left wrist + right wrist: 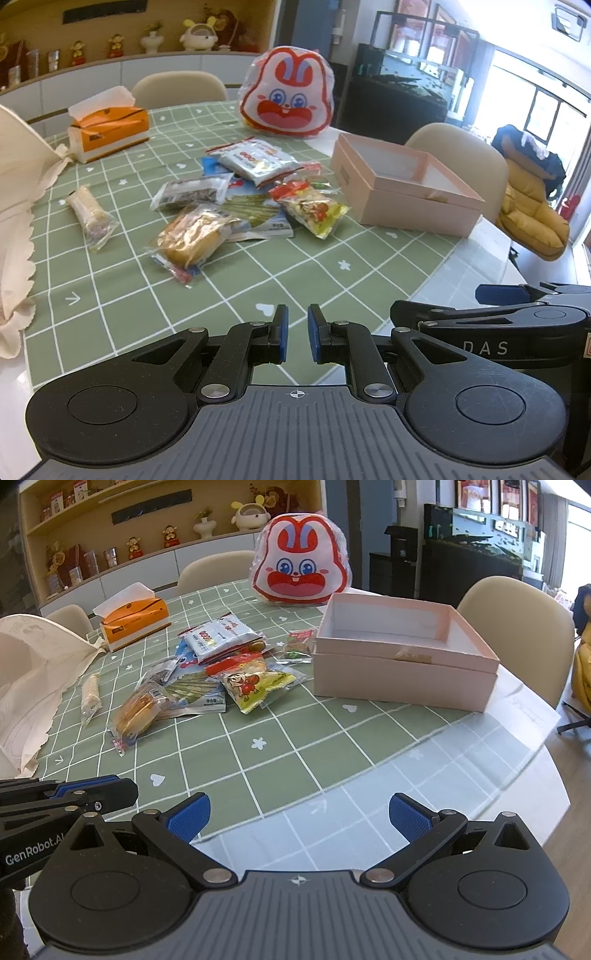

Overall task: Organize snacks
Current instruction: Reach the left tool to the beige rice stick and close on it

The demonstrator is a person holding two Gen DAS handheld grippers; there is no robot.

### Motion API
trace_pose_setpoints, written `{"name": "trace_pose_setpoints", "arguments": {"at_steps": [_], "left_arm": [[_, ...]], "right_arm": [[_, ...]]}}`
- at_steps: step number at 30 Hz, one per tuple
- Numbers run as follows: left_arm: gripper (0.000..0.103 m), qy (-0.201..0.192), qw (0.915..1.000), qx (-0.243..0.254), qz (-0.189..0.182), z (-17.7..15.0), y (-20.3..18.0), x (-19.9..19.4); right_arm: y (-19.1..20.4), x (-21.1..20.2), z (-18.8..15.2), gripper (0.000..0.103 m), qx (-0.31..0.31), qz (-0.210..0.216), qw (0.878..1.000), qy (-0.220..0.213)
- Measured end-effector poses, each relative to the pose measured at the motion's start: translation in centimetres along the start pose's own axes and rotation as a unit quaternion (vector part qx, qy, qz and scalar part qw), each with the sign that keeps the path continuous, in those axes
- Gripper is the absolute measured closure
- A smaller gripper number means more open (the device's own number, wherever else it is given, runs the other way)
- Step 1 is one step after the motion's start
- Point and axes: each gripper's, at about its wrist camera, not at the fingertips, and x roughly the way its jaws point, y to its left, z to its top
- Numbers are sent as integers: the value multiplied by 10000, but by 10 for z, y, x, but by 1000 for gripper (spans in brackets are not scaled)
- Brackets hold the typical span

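Several wrapped snacks lie in a loose pile on the green checked tablecloth (pixel 258 280): a bread pack (pixel 192 236), a yellow-green bag (pixel 314 210), a silver-white pack (pixel 255 162) and a lone roll (pixel 90 214) further left. An open pink box (pixel 417 210) stands to the right of the pile, its white inside showing (pixel 402 681). My left gripper (pixel 298 325) hovers over the near cloth, shut with nothing between its pads. My right gripper (pixel 299 812) is beside it near the table's front edge, open and holding nothing. Both are well short of the snacks.
A large rabbit-face bag (pixel 288 96) stands at the back of the table. An orange tissue box (pixel 110 133) sits at the back left, and a cream cloth bag (pixel 14 184) lies along the left edge. Beige chairs (pixel 517 627) ring the table.
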Motion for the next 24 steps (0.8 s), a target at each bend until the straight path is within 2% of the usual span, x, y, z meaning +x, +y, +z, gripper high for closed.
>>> {"name": "trace_pose_setpoints", "arguments": {"at_steps": [3, 9, 11, 13, 14, 15, 17, 20, 24], "left_arm": [[88, -26, 9999, -129, 91, 8, 10, 2], [87, -385, 9966, -653, 324, 33, 67, 13], [85, -284, 9930, -908, 707, 41, 94, 26], [85, -202, 9814, -1395, 1306, 49, 123, 39], [86, -165, 9698, -1769, 1670, 53, 140, 44], [85, -183, 9620, -2021, 1825, 56, 152, 47], [85, -450, 9515, -2493, 1746, 62, 180, 53], [85, -693, 9457, -2696, 1678, 71, 198, 62], [84, -721, 9509, -2450, 1748, 83, 200, 82]], "right_arm": [[4, 8, 9, 0, -136, 42, 9998, -125], [20, 33, 38, 0, -671, -11, 9911, -1154], [25, 47, 50, 0, -842, 51, 9878, -1311], [28, 64, 61, 0, -856, 252, 9877, -1281], [29, 71, 65, 0, -787, 361, 9880, -1279], [29, 76, 67, 0, -713, 468, 9880, -1284], [31, 89, 66, 0, -656, 799, 9876, -1178], [36, 103, 63, 0, -805, 1282, 9851, -820], [37, 102, 62, 0, -977, 1273, 9829, -902]]}}
